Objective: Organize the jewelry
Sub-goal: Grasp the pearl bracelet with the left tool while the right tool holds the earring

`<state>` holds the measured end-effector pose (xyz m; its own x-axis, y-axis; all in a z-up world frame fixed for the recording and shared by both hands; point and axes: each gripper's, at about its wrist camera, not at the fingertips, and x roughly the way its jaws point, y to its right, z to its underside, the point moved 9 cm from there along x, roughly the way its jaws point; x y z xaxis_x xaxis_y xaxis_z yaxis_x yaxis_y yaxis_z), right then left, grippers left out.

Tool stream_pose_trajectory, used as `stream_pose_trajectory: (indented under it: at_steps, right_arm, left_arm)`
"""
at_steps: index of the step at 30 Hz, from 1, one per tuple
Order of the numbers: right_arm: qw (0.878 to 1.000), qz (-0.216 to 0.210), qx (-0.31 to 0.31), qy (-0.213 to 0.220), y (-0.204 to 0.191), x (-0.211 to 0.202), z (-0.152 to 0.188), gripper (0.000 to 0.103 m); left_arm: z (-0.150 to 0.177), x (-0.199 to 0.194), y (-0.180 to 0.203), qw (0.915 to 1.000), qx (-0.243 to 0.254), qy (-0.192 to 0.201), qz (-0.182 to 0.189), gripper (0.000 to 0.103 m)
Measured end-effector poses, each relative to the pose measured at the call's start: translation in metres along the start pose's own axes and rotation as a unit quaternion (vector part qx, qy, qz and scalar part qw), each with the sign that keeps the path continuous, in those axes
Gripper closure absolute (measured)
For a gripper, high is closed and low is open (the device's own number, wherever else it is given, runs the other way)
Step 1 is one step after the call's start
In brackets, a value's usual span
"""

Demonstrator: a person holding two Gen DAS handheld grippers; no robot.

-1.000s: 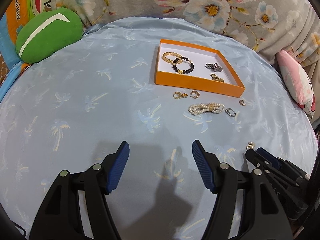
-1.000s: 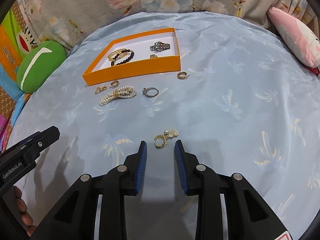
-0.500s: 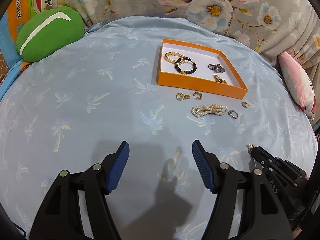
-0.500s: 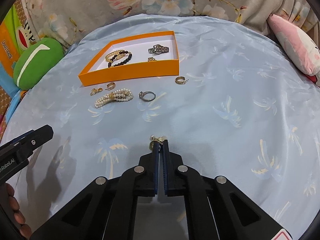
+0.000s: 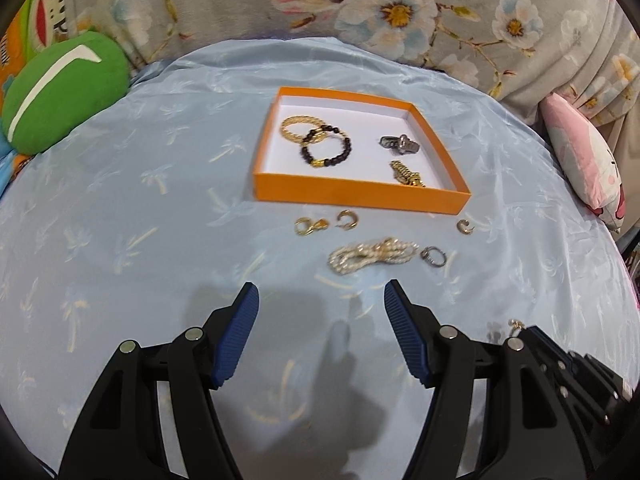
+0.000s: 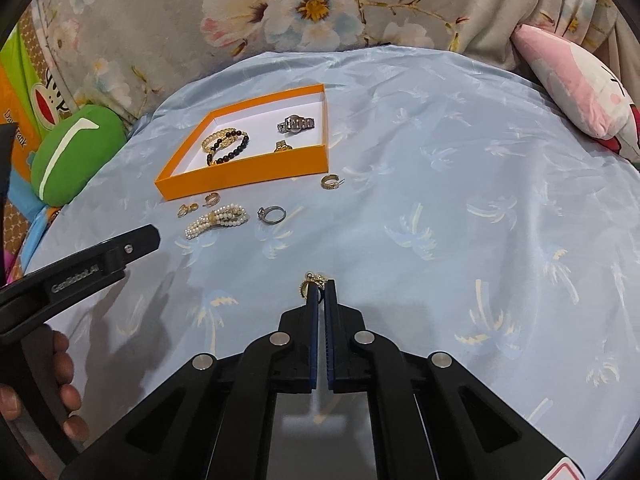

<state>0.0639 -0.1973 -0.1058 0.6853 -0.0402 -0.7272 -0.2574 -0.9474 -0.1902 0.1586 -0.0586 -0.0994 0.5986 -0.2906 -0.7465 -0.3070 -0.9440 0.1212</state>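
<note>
An orange tray [image 5: 360, 194] [image 6: 244, 178] on the blue cloth holds a gold bracelet [image 5: 298, 126], a black bead bracelet [image 5: 326, 148], a silver watch [image 6: 296, 124] and a gold piece [image 5: 406, 172]. In front of it lie a pearl bracelet [image 5: 370, 256] [image 6: 216, 220], a silver ring [image 6: 273, 215] and gold earrings [image 5: 346, 220] [image 6: 331, 182]. My right gripper [image 6: 320, 286] is shut on a gold earring [image 6: 312, 281], held above the cloth. My left gripper [image 5: 320, 304] is open and empty, short of the pearl bracelet.
A green cushion [image 5: 60, 92] lies at the far left and a pink plush pillow [image 6: 576, 96] at the far right. A floral fabric backs the bed. The right gripper's tip shows at the lower right of the left wrist view [image 5: 532, 334].
My right gripper closed on the gold earring and lifted it off the cloth toward the tray. My left gripper moved forward, closer to the pearl bracelet, still open.
</note>
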Motion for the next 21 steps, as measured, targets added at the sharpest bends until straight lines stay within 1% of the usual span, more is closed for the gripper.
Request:
stream_pose_trajectory:
  at_steps: [4, 6, 10, 13, 14, 16, 17, 18, 19, 21]
  right_arm:
    - [1.000, -0.004, 0.007, -0.001, 0.004, -0.002, -0.002, 0.100]
    - [1.000, -0.006, 0.009, -0.002, 0.006, -0.002, -0.002, 0.101]
    - [1.000, -0.010, 0.013, -0.004, 0.008, -0.002, -0.002, 0.100]
    - [1.000, -0.013, 0.015, -0.004, 0.008, -0.001, -0.003, 0.100]
    - [1.000, -0.012, 0.015, -0.003, 0.008, -0.001, -0.003, 0.100]
    - [1.000, -0.013, 0.015, -0.004, 0.009, 0.000, -0.003, 0.100]
    - [1.000, -0.012, 0.015, -0.004, 0.009, 0.000, -0.003, 0.100]
    - [1.000, -0.012, 0.016, -0.004, 0.009, 0.000, -0.004, 0.100]
    - [1.000, -0.012, 0.017, -0.005, 0.009, 0.001, -0.004, 0.100]
    - [1.000, -0.013, 0.017, -0.006, 0.009, 0.002, -0.003, 0.100]
  left_arm:
    - [-0.010, 0.019, 0.017, 0.9997, 0.007, -0.008, 0.021, 0.040]
    - [-0.013, 0.028, 0.023, 0.9995, 0.016, -0.010, 0.026, 0.040]
    - [-0.015, 0.043, 0.037, 0.9968, 0.057, -0.019, 0.053, 0.040]
    - [-0.012, 0.054, 0.041, 0.9930, 0.093, -0.029, 0.066, 0.040]
    - [-0.012, 0.055, 0.041, 0.9923, 0.101, -0.026, 0.067, 0.041]
    - [-0.011, 0.057, 0.042, 0.9906, 0.118, -0.021, 0.067, 0.045]
    - [-0.011, 0.059, 0.042, 0.9899, 0.121, -0.023, 0.069, 0.049]
    - [-0.011, 0.060, 0.041, 0.9898, 0.124, -0.022, 0.067, 0.057]
    - [-0.011, 0.060, 0.040, 0.9898, 0.125, -0.020, 0.066, 0.060]
    - [-0.011, 0.060, 0.038, 0.9898, 0.122, -0.019, 0.071, 0.075]
